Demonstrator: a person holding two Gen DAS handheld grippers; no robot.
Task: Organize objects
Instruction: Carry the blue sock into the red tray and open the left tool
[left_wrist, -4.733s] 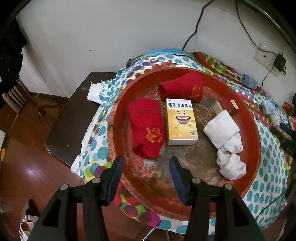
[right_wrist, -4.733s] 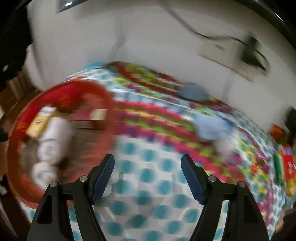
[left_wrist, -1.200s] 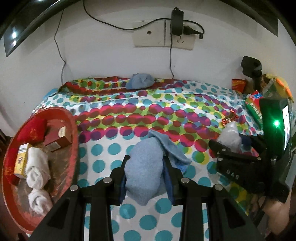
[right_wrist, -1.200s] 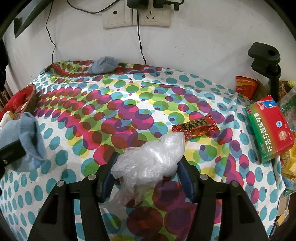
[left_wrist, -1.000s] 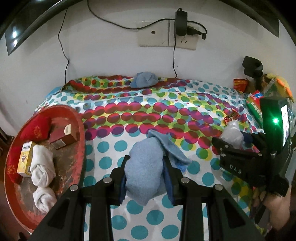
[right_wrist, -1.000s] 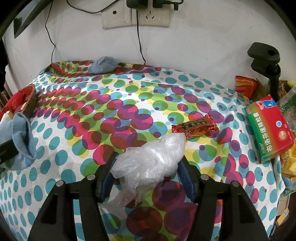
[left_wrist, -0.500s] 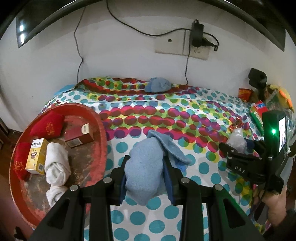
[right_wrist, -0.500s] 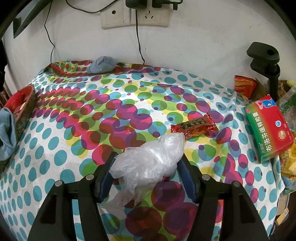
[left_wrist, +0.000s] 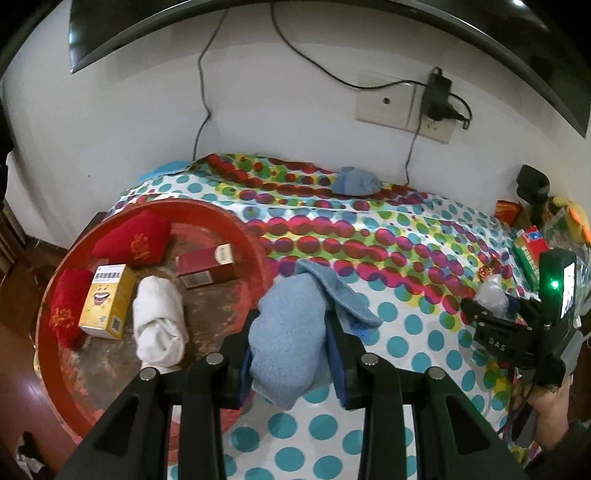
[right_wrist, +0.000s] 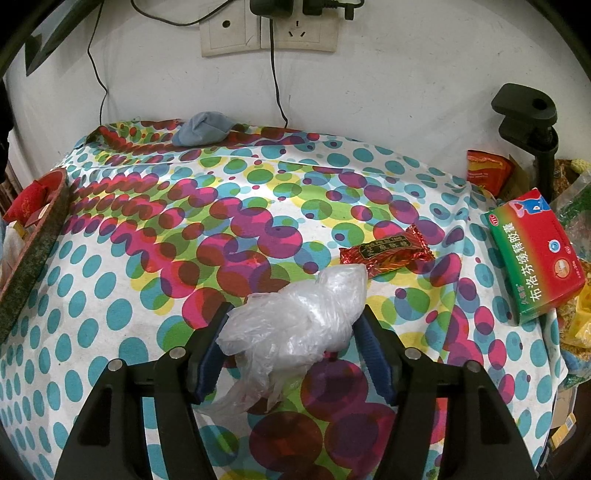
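Light blue sock (left_wrist: 286, 332) being pinched between the pads of the left gripper (left_wrist: 291, 347), hanging above the dotted tablecloth (left_wrist: 406, 266) just beside the red tray (left_wrist: 255, 240); crumpled plastic bag (right_wrist: 299, 317) sitting between the half-spread fingers of the right gripper (right_wrist: 291, 347), pads touching it; red snack packet (right_wrist: 386, 251) lying just behind the bag; second blue sock (right_wrist: 205, 129) resting near the wall
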